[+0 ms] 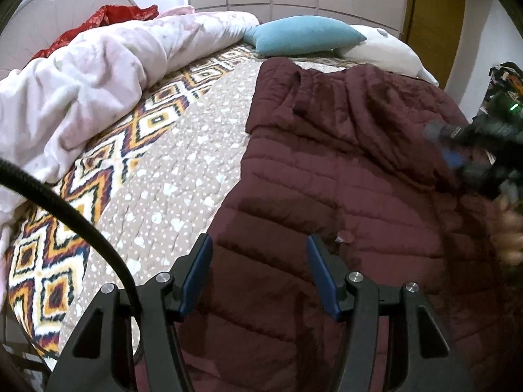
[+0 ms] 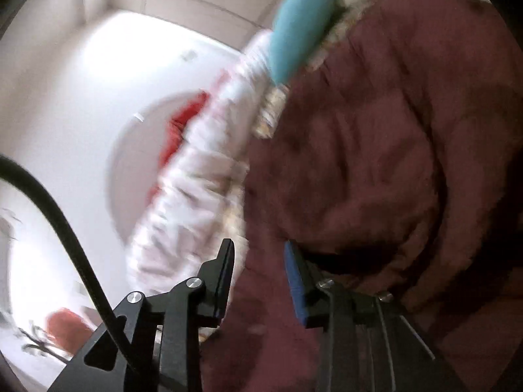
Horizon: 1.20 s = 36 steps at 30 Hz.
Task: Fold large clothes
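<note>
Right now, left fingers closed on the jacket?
No, the left gripper is open, its fingers apart above the maroon jacket with no fabric pinched.

Left gripper (image 1: 258, 251) and right gripper (image 2: 260, 258), jaws apart, nothing between them.

quilted jacket (image 1: 343, 170): maroon | bedspread (image 1: 183, 163): taupe, white dots, orange-navy diamond border | duvet (image 1: 98, 75): pale pink | cushion (image 1: 304, 36): teal | pillow (image 1: 382, 49): white | finger pads (image 1: 193, 277): blue
</note>
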Each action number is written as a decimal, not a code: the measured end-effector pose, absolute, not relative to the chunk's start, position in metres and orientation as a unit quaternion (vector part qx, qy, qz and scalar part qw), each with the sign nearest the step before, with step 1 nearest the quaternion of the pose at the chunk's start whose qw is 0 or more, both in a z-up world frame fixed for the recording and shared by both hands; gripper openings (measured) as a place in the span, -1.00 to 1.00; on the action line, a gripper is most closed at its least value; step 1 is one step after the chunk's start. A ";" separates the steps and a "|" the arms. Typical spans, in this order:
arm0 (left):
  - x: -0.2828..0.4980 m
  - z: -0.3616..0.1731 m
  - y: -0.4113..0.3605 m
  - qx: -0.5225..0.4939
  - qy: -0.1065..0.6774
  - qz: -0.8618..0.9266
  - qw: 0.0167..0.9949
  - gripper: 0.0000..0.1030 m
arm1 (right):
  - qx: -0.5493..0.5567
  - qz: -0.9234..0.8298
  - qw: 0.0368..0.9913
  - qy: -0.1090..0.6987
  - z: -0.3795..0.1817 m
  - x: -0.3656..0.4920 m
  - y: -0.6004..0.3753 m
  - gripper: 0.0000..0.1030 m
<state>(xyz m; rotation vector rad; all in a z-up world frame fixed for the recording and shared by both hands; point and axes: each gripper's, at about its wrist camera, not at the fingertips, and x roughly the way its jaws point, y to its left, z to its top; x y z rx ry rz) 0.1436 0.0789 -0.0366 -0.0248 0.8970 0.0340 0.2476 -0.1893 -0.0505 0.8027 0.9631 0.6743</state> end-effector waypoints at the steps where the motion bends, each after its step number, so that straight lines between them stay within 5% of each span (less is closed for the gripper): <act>1: 0.142 -0.036 0.082 -0.013 0.434 0.018 0.901 0.13 | 0.365 0.289 0.754 0.463 -0.066 0.254 -0.186 -0.34; 11: 0.135 -0.043 0.091 0.000 0.438 0.029 0.899 0.18 | 0.358 0.307 0.768 0.433 -0.038 0.210 -0.183 -0.22; 18: 0.121 -0.047 0.083 0.013 0.448 0.024 0.894 0.18 | 0.190 0.194 0.848 0.455 -0.038 0.126 -0.173 -0.21; 36: 0.045 -0.018 0.027 0.039 0.437 -0.046 0.897 0.18 | 0.063 0.029 0.897 0.436 -0.012 0.009 -0.186 0.06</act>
